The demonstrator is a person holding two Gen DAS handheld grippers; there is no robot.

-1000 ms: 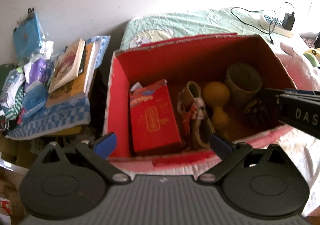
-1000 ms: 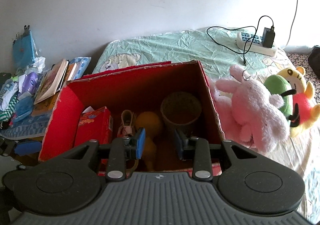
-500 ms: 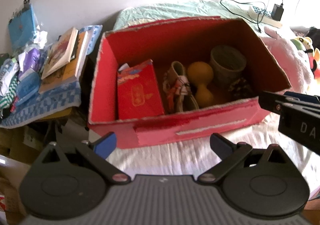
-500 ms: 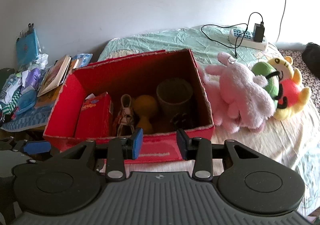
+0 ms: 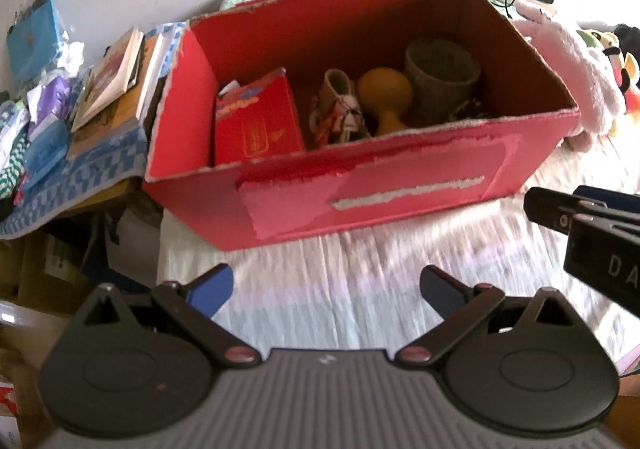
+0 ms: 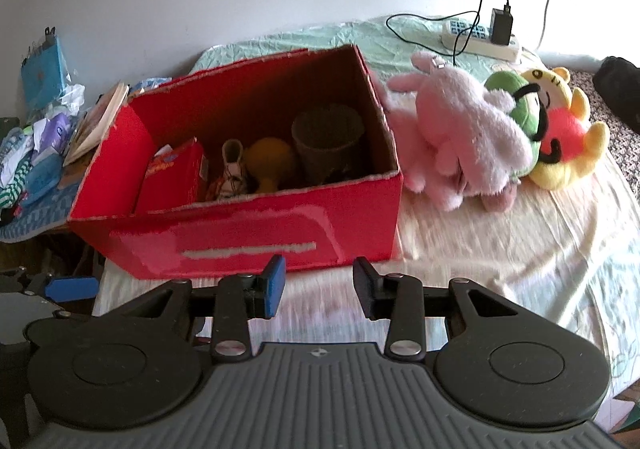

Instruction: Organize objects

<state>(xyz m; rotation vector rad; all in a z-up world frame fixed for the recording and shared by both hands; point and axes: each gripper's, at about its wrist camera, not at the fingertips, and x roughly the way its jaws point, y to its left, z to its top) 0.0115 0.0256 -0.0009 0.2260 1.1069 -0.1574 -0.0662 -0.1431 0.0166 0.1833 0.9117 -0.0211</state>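
The left gripper [image 5: 326, 287] has its fingers [image 5: 210, 287] spread wide, grasping nothing, over the pale bedsheet in front of the box [image 5: 400, 201]. The right gripper [image 6: 319, 286] has its fingers [image 6: 274, 286] parted by a narrower gap, also released and touching nothing, just short of the box's front wall. (The right gripper's dark tip also shows at the right edge of the left view.)

The red box sits open on the bed [image 6: 500, 257], its front face torn and scuffed. Inside, from left to right: a red packet [image 5: 256, 125] standing on edge, a small shoe [image 5: 340, 105], a yellow dumbbell [image 5: 386, 97] and a grey cup [image 5: 442, 77] toward the back right corner, with a dark patterned thing in front of the cup that I cannot make out.

Just right of the box a pink plush [image 6: 460, 129] lies on the bed, touching a green and yellow plush [image 6: 548, 121] behind it. Farther back a power strip [image 6: 478, 35] with a charger and cable rests on the green sheet, under a white wall. Left of the box, books [image 5: 116, 77] and loose packets pile on a blue checked cloth [image 5: 80, 173].
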